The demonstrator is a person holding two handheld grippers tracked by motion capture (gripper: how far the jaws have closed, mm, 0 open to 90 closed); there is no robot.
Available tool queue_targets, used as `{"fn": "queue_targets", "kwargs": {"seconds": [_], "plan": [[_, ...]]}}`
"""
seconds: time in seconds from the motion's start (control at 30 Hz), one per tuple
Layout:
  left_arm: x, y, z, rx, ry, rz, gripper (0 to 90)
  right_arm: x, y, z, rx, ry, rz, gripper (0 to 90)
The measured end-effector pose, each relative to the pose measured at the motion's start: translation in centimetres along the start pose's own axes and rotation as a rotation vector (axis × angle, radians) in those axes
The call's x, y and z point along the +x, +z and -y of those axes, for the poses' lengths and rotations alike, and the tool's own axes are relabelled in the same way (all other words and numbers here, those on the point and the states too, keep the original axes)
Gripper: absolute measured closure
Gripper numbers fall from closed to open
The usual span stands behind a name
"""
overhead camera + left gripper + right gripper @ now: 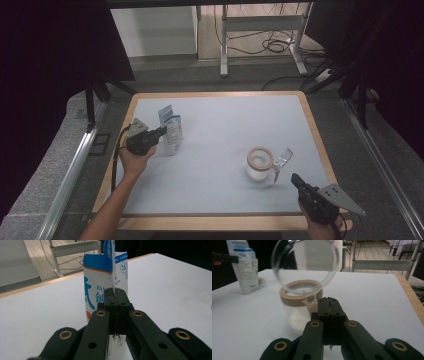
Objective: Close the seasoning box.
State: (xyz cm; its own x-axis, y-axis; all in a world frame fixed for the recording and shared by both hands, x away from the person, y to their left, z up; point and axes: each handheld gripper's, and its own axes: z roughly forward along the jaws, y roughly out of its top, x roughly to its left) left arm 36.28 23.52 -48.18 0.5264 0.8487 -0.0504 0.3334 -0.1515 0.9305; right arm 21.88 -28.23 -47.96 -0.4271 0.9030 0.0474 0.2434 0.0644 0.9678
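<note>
A white and blue pouch [171, 129] stands upright at the left of the white table top [225, 115]. My left gripper [162, 131] reaches it from the left and is shut on its thin side seam; in the left gripper view the black jaws [116, 293] pinch that pouch [100, 282]. A clear glass jar [258, 165] with a tan rim stands right of centre, its clear hinged lid [283, 157] swung open. My right gripper [295, 178] is just in front of the jar, near the front right corner, shut with nothing in it. In its own view, the right gripper [328, 300] points at the jar [298, 315] and raised lid [305, 265].
The white top has a wooden border [315, 135]. Metal rails [75, 165] run along both sides of the table. Beyond the far edge stand a desk frame [260, 30] and floor cables [277, 45]. Dark curtains hang at left and right.
</note>
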Motion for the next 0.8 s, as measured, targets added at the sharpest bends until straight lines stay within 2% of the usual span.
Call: {"fn": "queue_targets", "kwargs": {"seconds": [0.07,0.4,0.53,0.8], "plan": [[0.0,0.0,0.0,-0.001,-0.003,-0.001,90.0,-0.7,0.6,-0.5,-0.003,0.016,-0.002,89.9],[0.3,0.2,-0.1,-0.004,-0.014,-0.004,89.5,-1.6,1.6,-1.4,-0.006,0.041,0.009,85.5],[0.1,0.3,-0.2,-0.004,-0.008,0.000,89.3,-1.5,1.8,-1.9,0.007,0.030,-0.007,85.5],[-0.1,0.3,-0.2,-0.002,-0.006,-0.001,89.2,-1.0,2.3,-2.9,-0.002,0.014,-0.035,88.0]]}}
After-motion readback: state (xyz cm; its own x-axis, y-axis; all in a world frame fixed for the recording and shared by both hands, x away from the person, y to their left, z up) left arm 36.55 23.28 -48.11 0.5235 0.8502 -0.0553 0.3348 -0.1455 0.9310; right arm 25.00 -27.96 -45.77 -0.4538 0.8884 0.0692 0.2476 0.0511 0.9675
